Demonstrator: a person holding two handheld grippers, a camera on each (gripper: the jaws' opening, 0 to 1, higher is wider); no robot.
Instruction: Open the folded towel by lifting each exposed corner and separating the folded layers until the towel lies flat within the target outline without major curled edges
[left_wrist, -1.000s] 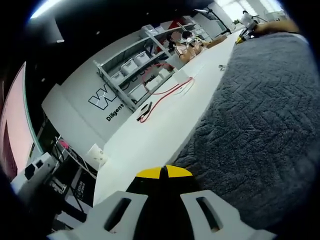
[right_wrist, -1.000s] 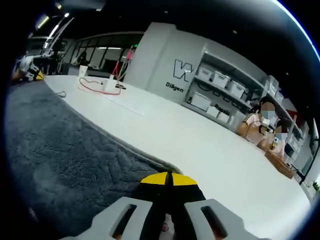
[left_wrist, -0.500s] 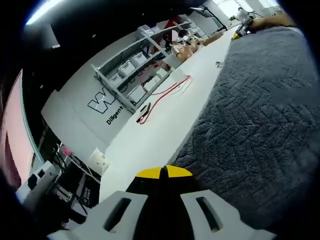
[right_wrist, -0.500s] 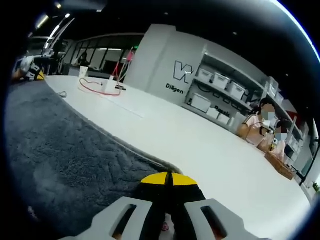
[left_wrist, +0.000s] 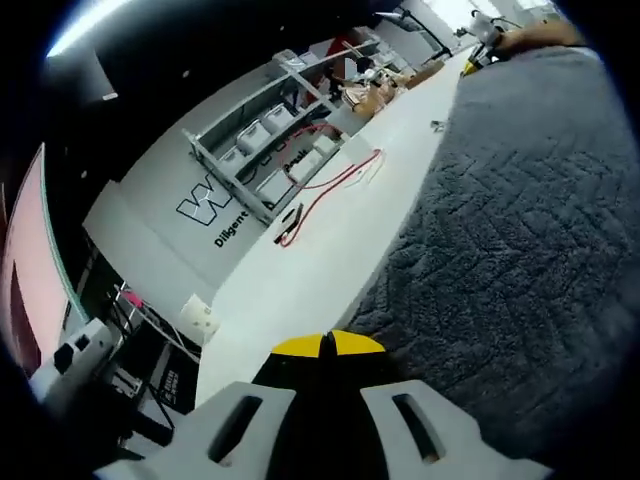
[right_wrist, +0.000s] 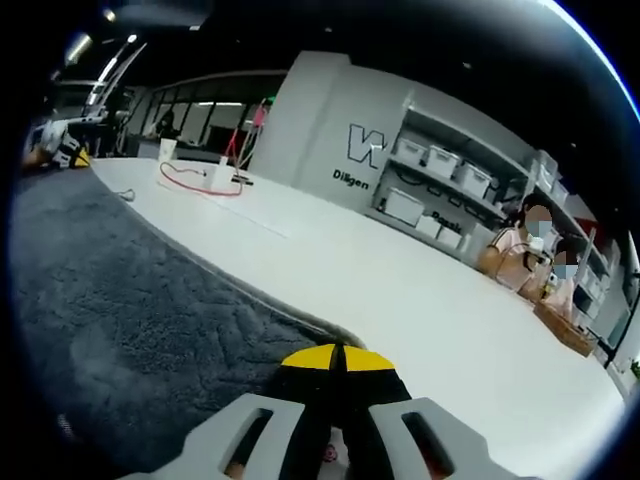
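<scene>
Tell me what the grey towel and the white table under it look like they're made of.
The towel looks like thick, plush fabric, likely terry or microfibre: its dark grey surface is fuzzy with a pressed herringbone pattern and no shine. The table looks like a smooth, hard, matte white top, perhaps laminate or painted board; it shows no grain and only soft reflections.

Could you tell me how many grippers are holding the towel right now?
2: the left gripper is shut on one corner of the towel, and the right gripper is shut on another corner.
</scene>
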